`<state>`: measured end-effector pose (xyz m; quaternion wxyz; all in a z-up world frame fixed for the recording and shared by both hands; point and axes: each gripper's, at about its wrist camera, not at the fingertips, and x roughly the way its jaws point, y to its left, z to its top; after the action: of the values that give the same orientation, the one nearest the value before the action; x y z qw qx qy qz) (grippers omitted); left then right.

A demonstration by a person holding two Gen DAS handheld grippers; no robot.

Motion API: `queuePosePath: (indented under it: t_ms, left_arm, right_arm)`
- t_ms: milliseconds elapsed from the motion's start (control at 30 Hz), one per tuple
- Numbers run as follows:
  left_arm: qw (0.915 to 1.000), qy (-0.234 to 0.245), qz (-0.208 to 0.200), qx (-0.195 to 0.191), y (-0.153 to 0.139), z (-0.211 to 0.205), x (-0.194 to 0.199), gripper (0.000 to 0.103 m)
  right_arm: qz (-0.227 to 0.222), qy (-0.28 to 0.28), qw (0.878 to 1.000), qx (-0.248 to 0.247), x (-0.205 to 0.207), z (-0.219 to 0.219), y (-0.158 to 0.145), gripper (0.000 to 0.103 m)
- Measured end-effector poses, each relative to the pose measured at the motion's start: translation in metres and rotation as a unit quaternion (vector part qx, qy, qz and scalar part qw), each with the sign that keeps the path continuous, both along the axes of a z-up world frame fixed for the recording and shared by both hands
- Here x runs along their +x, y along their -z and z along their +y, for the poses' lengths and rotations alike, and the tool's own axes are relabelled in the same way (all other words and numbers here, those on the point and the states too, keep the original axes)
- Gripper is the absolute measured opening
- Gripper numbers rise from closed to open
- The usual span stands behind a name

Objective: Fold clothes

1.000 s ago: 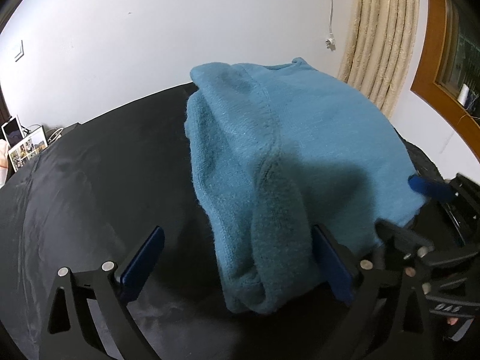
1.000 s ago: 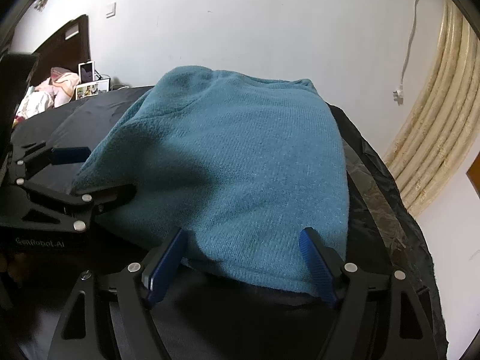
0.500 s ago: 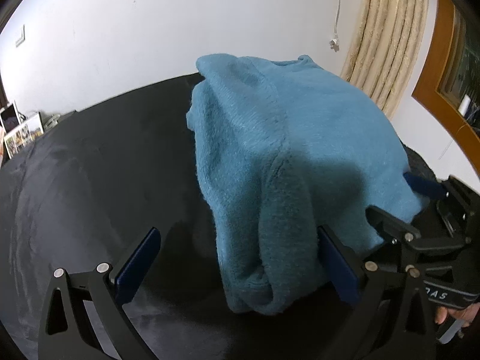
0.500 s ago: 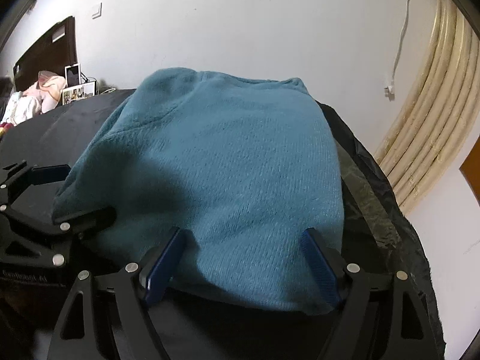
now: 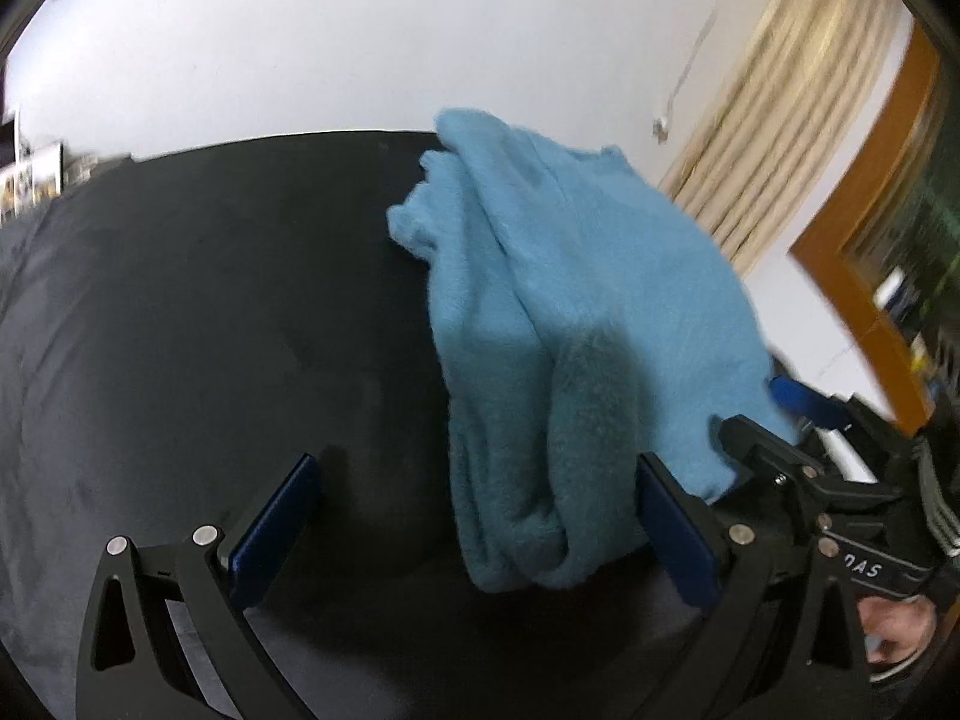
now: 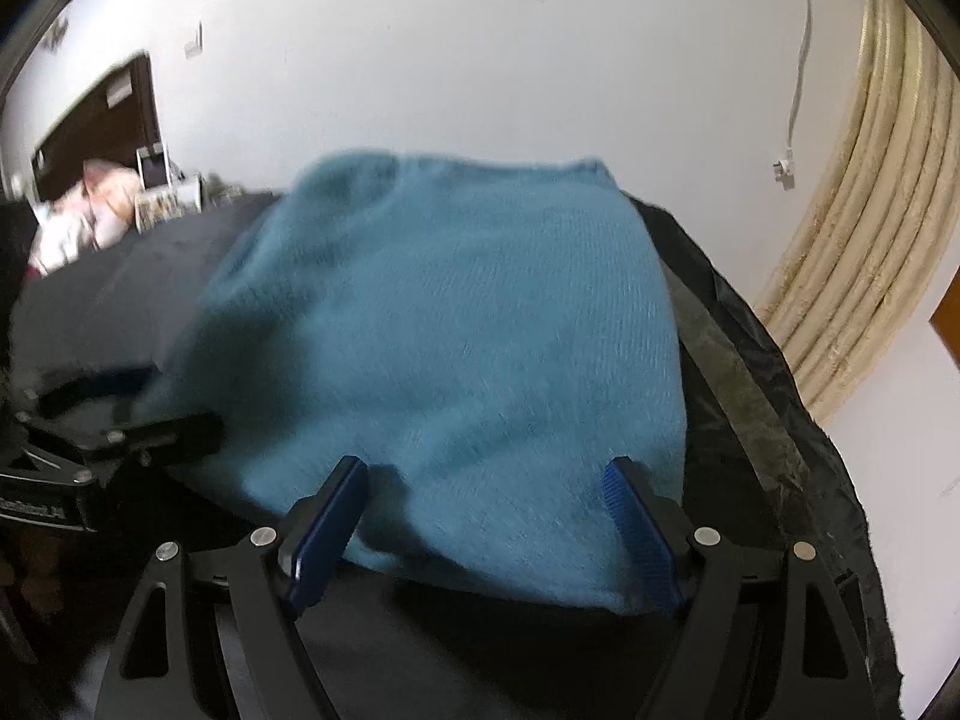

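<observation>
Black surface (image 5: 180, 330), a dark cloth-covered bed or bench (which of the two cannot be told), extending ahead of and beneath both claws; it carries the single garment and is otherwise bare where it shows; its crumpled far edge lies to the right of the right claw.

Blue knitted sweater (image 6: 456, 324), the task's thing, lying on this surface directly ahead of the right claw and reaching back between its jaws; it is already gathered into a compact, roughly rectangular bundle with a smooth upper face; in the left wrist view its side shows several stacked layers and a rolled near end (image 5: 540, 516), so at least one fold appears complete; the layered edge looks loose and uneven, so a final fold or a tidying of that edge probably remains.

Right claw (image 6: 486, 525), jaws spread wide and released; the near hem of the sweater lies between them, yet neither blue pad presses on the knit.

Left claw (image 5: 474, 531), likewise spread and released; the rolled end of the sweater sits just inside its right-hand pad (image 5: 675, 534), touching or nearly so; its left-hand pad stands well apart over bare black cloth.

Judged progress: late in the folding of this garment; nothing is gripped at present.
</observation>
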<state>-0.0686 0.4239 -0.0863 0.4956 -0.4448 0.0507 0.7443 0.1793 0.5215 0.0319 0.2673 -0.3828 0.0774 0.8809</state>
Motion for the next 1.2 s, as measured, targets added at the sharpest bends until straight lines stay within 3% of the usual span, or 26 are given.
queuePosePath:
  t_ms: [233, 400, 533, 733, 1200]
  left_arm:
    - [0.9966, -0.053, -0.026, 0.058, -0.019, -0.041, -0.031, 0.102]
    - [0.9937, -0.074, -0.044, 0.071, -0.015, -0.060, -0.047, 0.102]
    - [0.9935, -0.075, -0.051, 0.069, -0.016, -0.060, -0.051, 0.102]
    - [0.9953, -0.058, -0.051, 0.057, -0.012, -0.048, -0.043, 0.102]
    - [0.9985, -0.042, -0.017, 0.032, -0.012, -0.037, -0.024, 0.102]
  right_arm:
    - [0.045, -0.012, 0.999, 0.004, -0.037, -0.003, -0.019, 0.082]
    - [0.031, -0.039, 0.999, -0.006, -0.075, -0.008, -0.006, 0.082]
    - [0.005, -0.046, 0.999, 0.027, -0.095, -0.018, 0.008, 0.082]
    - [0.002, -0.049, 0.998, 0.046, -0.093, -0.027, 0.015, 0.083]
    - [0.001, -0.027, 0.998, 0.054, -0.090, -0.027, 0.012, 0.083]
